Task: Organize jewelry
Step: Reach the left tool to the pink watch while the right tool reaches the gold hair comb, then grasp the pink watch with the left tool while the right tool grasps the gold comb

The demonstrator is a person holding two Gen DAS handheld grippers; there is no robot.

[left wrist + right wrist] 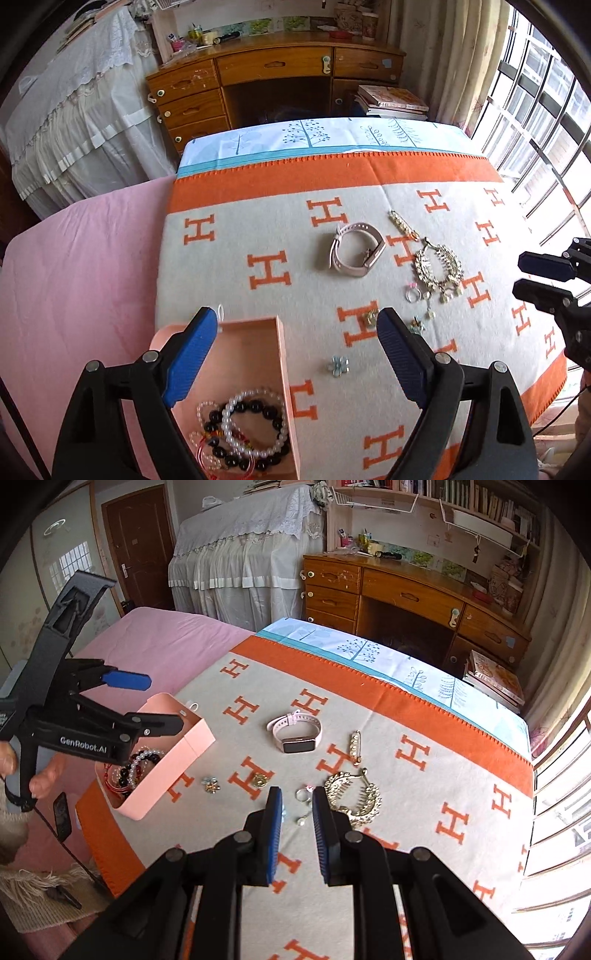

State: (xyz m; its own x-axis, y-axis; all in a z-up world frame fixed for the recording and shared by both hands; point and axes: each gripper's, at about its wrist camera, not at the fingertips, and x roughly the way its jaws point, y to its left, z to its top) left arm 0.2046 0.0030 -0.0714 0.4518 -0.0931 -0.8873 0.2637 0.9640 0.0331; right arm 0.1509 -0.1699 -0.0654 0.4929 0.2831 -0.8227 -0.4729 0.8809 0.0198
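A pink box (280, 354) (177, 753) sits at the blanket's near left and holds bead bracelets (243, 428) (136, 768). On the blanket lie a pink watch (354, 251) (295, 731), a pearl pin (402, 223) (355, 746), a gold necklace (439, 269) (354, 797), a ring (413, 293) (302, 794), a gold brooch (369, 317) (260, 780) and a flower brooch (339, 365) (210, 785). My left gripper (295, 332) (162, 703) is open and empty, hovering over the box. My right gripper (297, 805) (517, 271) is partly open and empty, just above the ring and a small earring (301, 819).
The orange-and-grey H-pattern blanket (258, 184) covers a bed with pink sheet (81, 266) at the left. A wooden desk (280, 70), a stack of books (391, 101) and a draped cabinet (240, 554) stand beyond. A window (546, 122) is at the right.
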